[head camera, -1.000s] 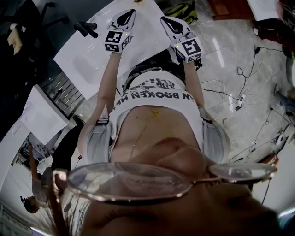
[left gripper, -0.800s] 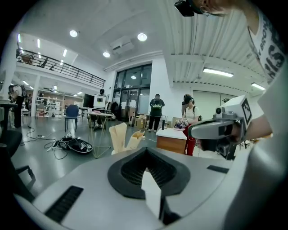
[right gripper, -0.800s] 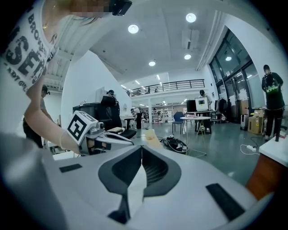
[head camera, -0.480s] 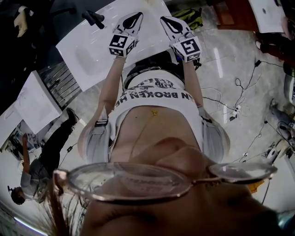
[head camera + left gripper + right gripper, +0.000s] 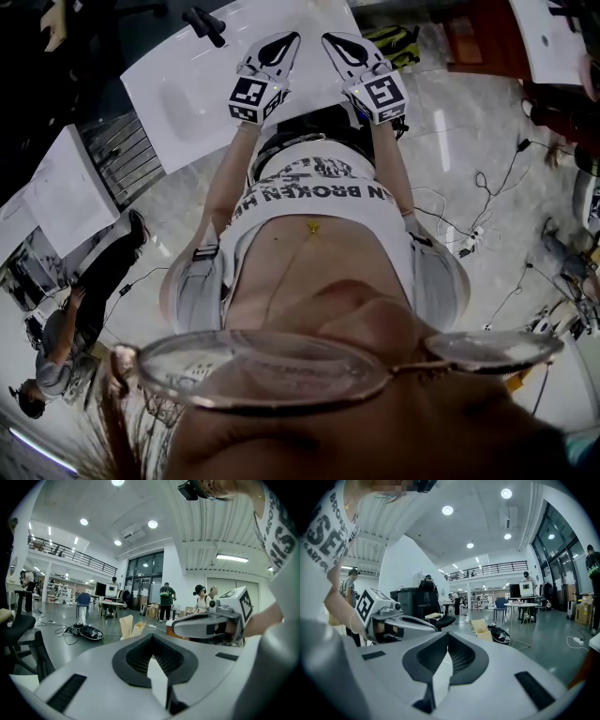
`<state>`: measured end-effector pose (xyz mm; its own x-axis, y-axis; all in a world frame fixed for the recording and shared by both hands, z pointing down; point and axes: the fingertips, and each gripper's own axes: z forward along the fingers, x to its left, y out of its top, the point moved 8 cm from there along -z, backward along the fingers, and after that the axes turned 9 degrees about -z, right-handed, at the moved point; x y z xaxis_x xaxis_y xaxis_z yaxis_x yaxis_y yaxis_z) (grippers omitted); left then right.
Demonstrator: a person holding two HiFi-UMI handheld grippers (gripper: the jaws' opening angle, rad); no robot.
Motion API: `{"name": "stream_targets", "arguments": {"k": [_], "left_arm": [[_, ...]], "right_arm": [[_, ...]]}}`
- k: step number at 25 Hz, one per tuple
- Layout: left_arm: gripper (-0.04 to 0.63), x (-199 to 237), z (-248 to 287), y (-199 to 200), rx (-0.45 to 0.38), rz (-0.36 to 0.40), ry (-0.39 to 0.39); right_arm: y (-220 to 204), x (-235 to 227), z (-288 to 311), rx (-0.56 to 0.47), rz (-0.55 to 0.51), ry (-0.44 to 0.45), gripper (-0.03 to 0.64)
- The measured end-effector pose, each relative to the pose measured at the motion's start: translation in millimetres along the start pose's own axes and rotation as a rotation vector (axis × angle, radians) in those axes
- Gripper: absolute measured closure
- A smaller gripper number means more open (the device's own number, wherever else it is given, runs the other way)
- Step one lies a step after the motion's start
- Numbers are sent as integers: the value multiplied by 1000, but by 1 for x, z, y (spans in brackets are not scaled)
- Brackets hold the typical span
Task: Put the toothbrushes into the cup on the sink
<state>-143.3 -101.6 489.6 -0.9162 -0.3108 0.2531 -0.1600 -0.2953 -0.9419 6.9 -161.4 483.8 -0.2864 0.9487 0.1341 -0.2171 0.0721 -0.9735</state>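
Note:
No toothbrush or cup shows in any view. In the head view my left gripper [image 5: 279, 43] and right gripper [image 5: 336, 43] are held out side by side in front of the person's body, over the near edge of a white sink counter [image 5: 178, 89] with a black tap [image 5: 206, 22]. Both are shut with nothing between the jaws. In the left gripper view the left gripper [image 5: 151, 637] has its jaws meeting at the tip, and the right gripper [image 5: 206, 625] hangs beside it. The right gripper view shows the right gripper [image 5: 447, 635] closed the same way, with the left gripper [image 5: 396, 620] at its left.
Both gripper views look out into a large hall with several people [image 5: 166, 599], a round table [image 5: 525, 605], chairs [image 5: 83, 603], and a dark bag with cables on the floor [image 5: 84, 631]. Cables [image 5: 469, 234] trail over the marble floor. A white board [image 5: 66, 197] lies at the left.
Both grippers have drifted a little rightward and closer together in the head view. The sink counter and tap now lie further right in the picture. Both stay shut and empty.

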Motion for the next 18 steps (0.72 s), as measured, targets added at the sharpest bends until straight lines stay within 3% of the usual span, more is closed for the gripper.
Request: {"name": "stream_targets", "arguments": {"k": [18], "left_arm": [[583,-29,-21,15,-50,59,13]], "right_arm": [[18,13,2,-36,-43,53,591]]}}
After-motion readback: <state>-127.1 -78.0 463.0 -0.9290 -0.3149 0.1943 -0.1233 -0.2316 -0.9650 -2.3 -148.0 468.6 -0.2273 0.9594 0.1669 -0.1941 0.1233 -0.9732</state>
